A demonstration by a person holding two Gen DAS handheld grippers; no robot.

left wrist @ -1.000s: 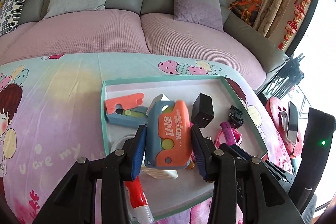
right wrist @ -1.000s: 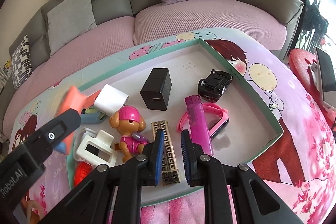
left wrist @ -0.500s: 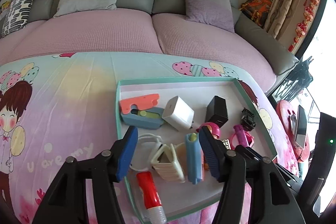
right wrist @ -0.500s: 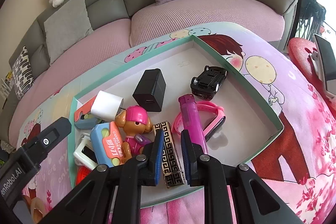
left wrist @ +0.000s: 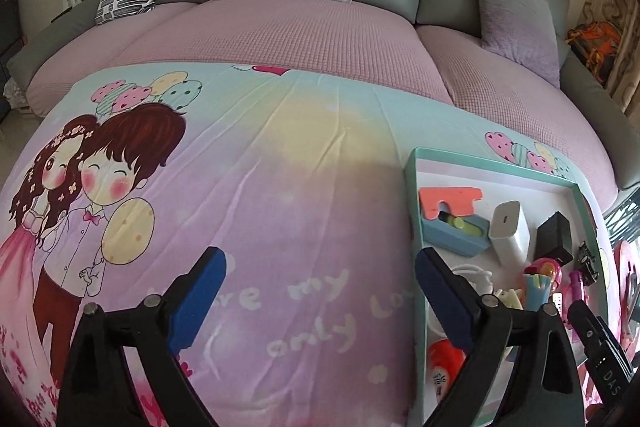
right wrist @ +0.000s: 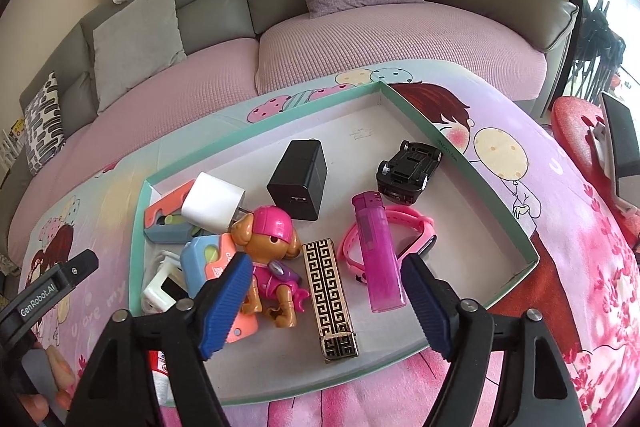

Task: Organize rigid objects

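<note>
Covered by a cartoon-print cloth in pink, lilac and pale teal, with a drawn couple at the left and pale lettering near the front. Bearing directly a shallow teal-rimmed tray at the right, full of small items.

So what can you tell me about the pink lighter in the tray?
The pink lighter is see-through magenta plastic with a ridged cap at its far end. It lies flat in the white tray, resting across the pink wristband, beside the patterned gold-and-black box. Nothing grips it.
</note>
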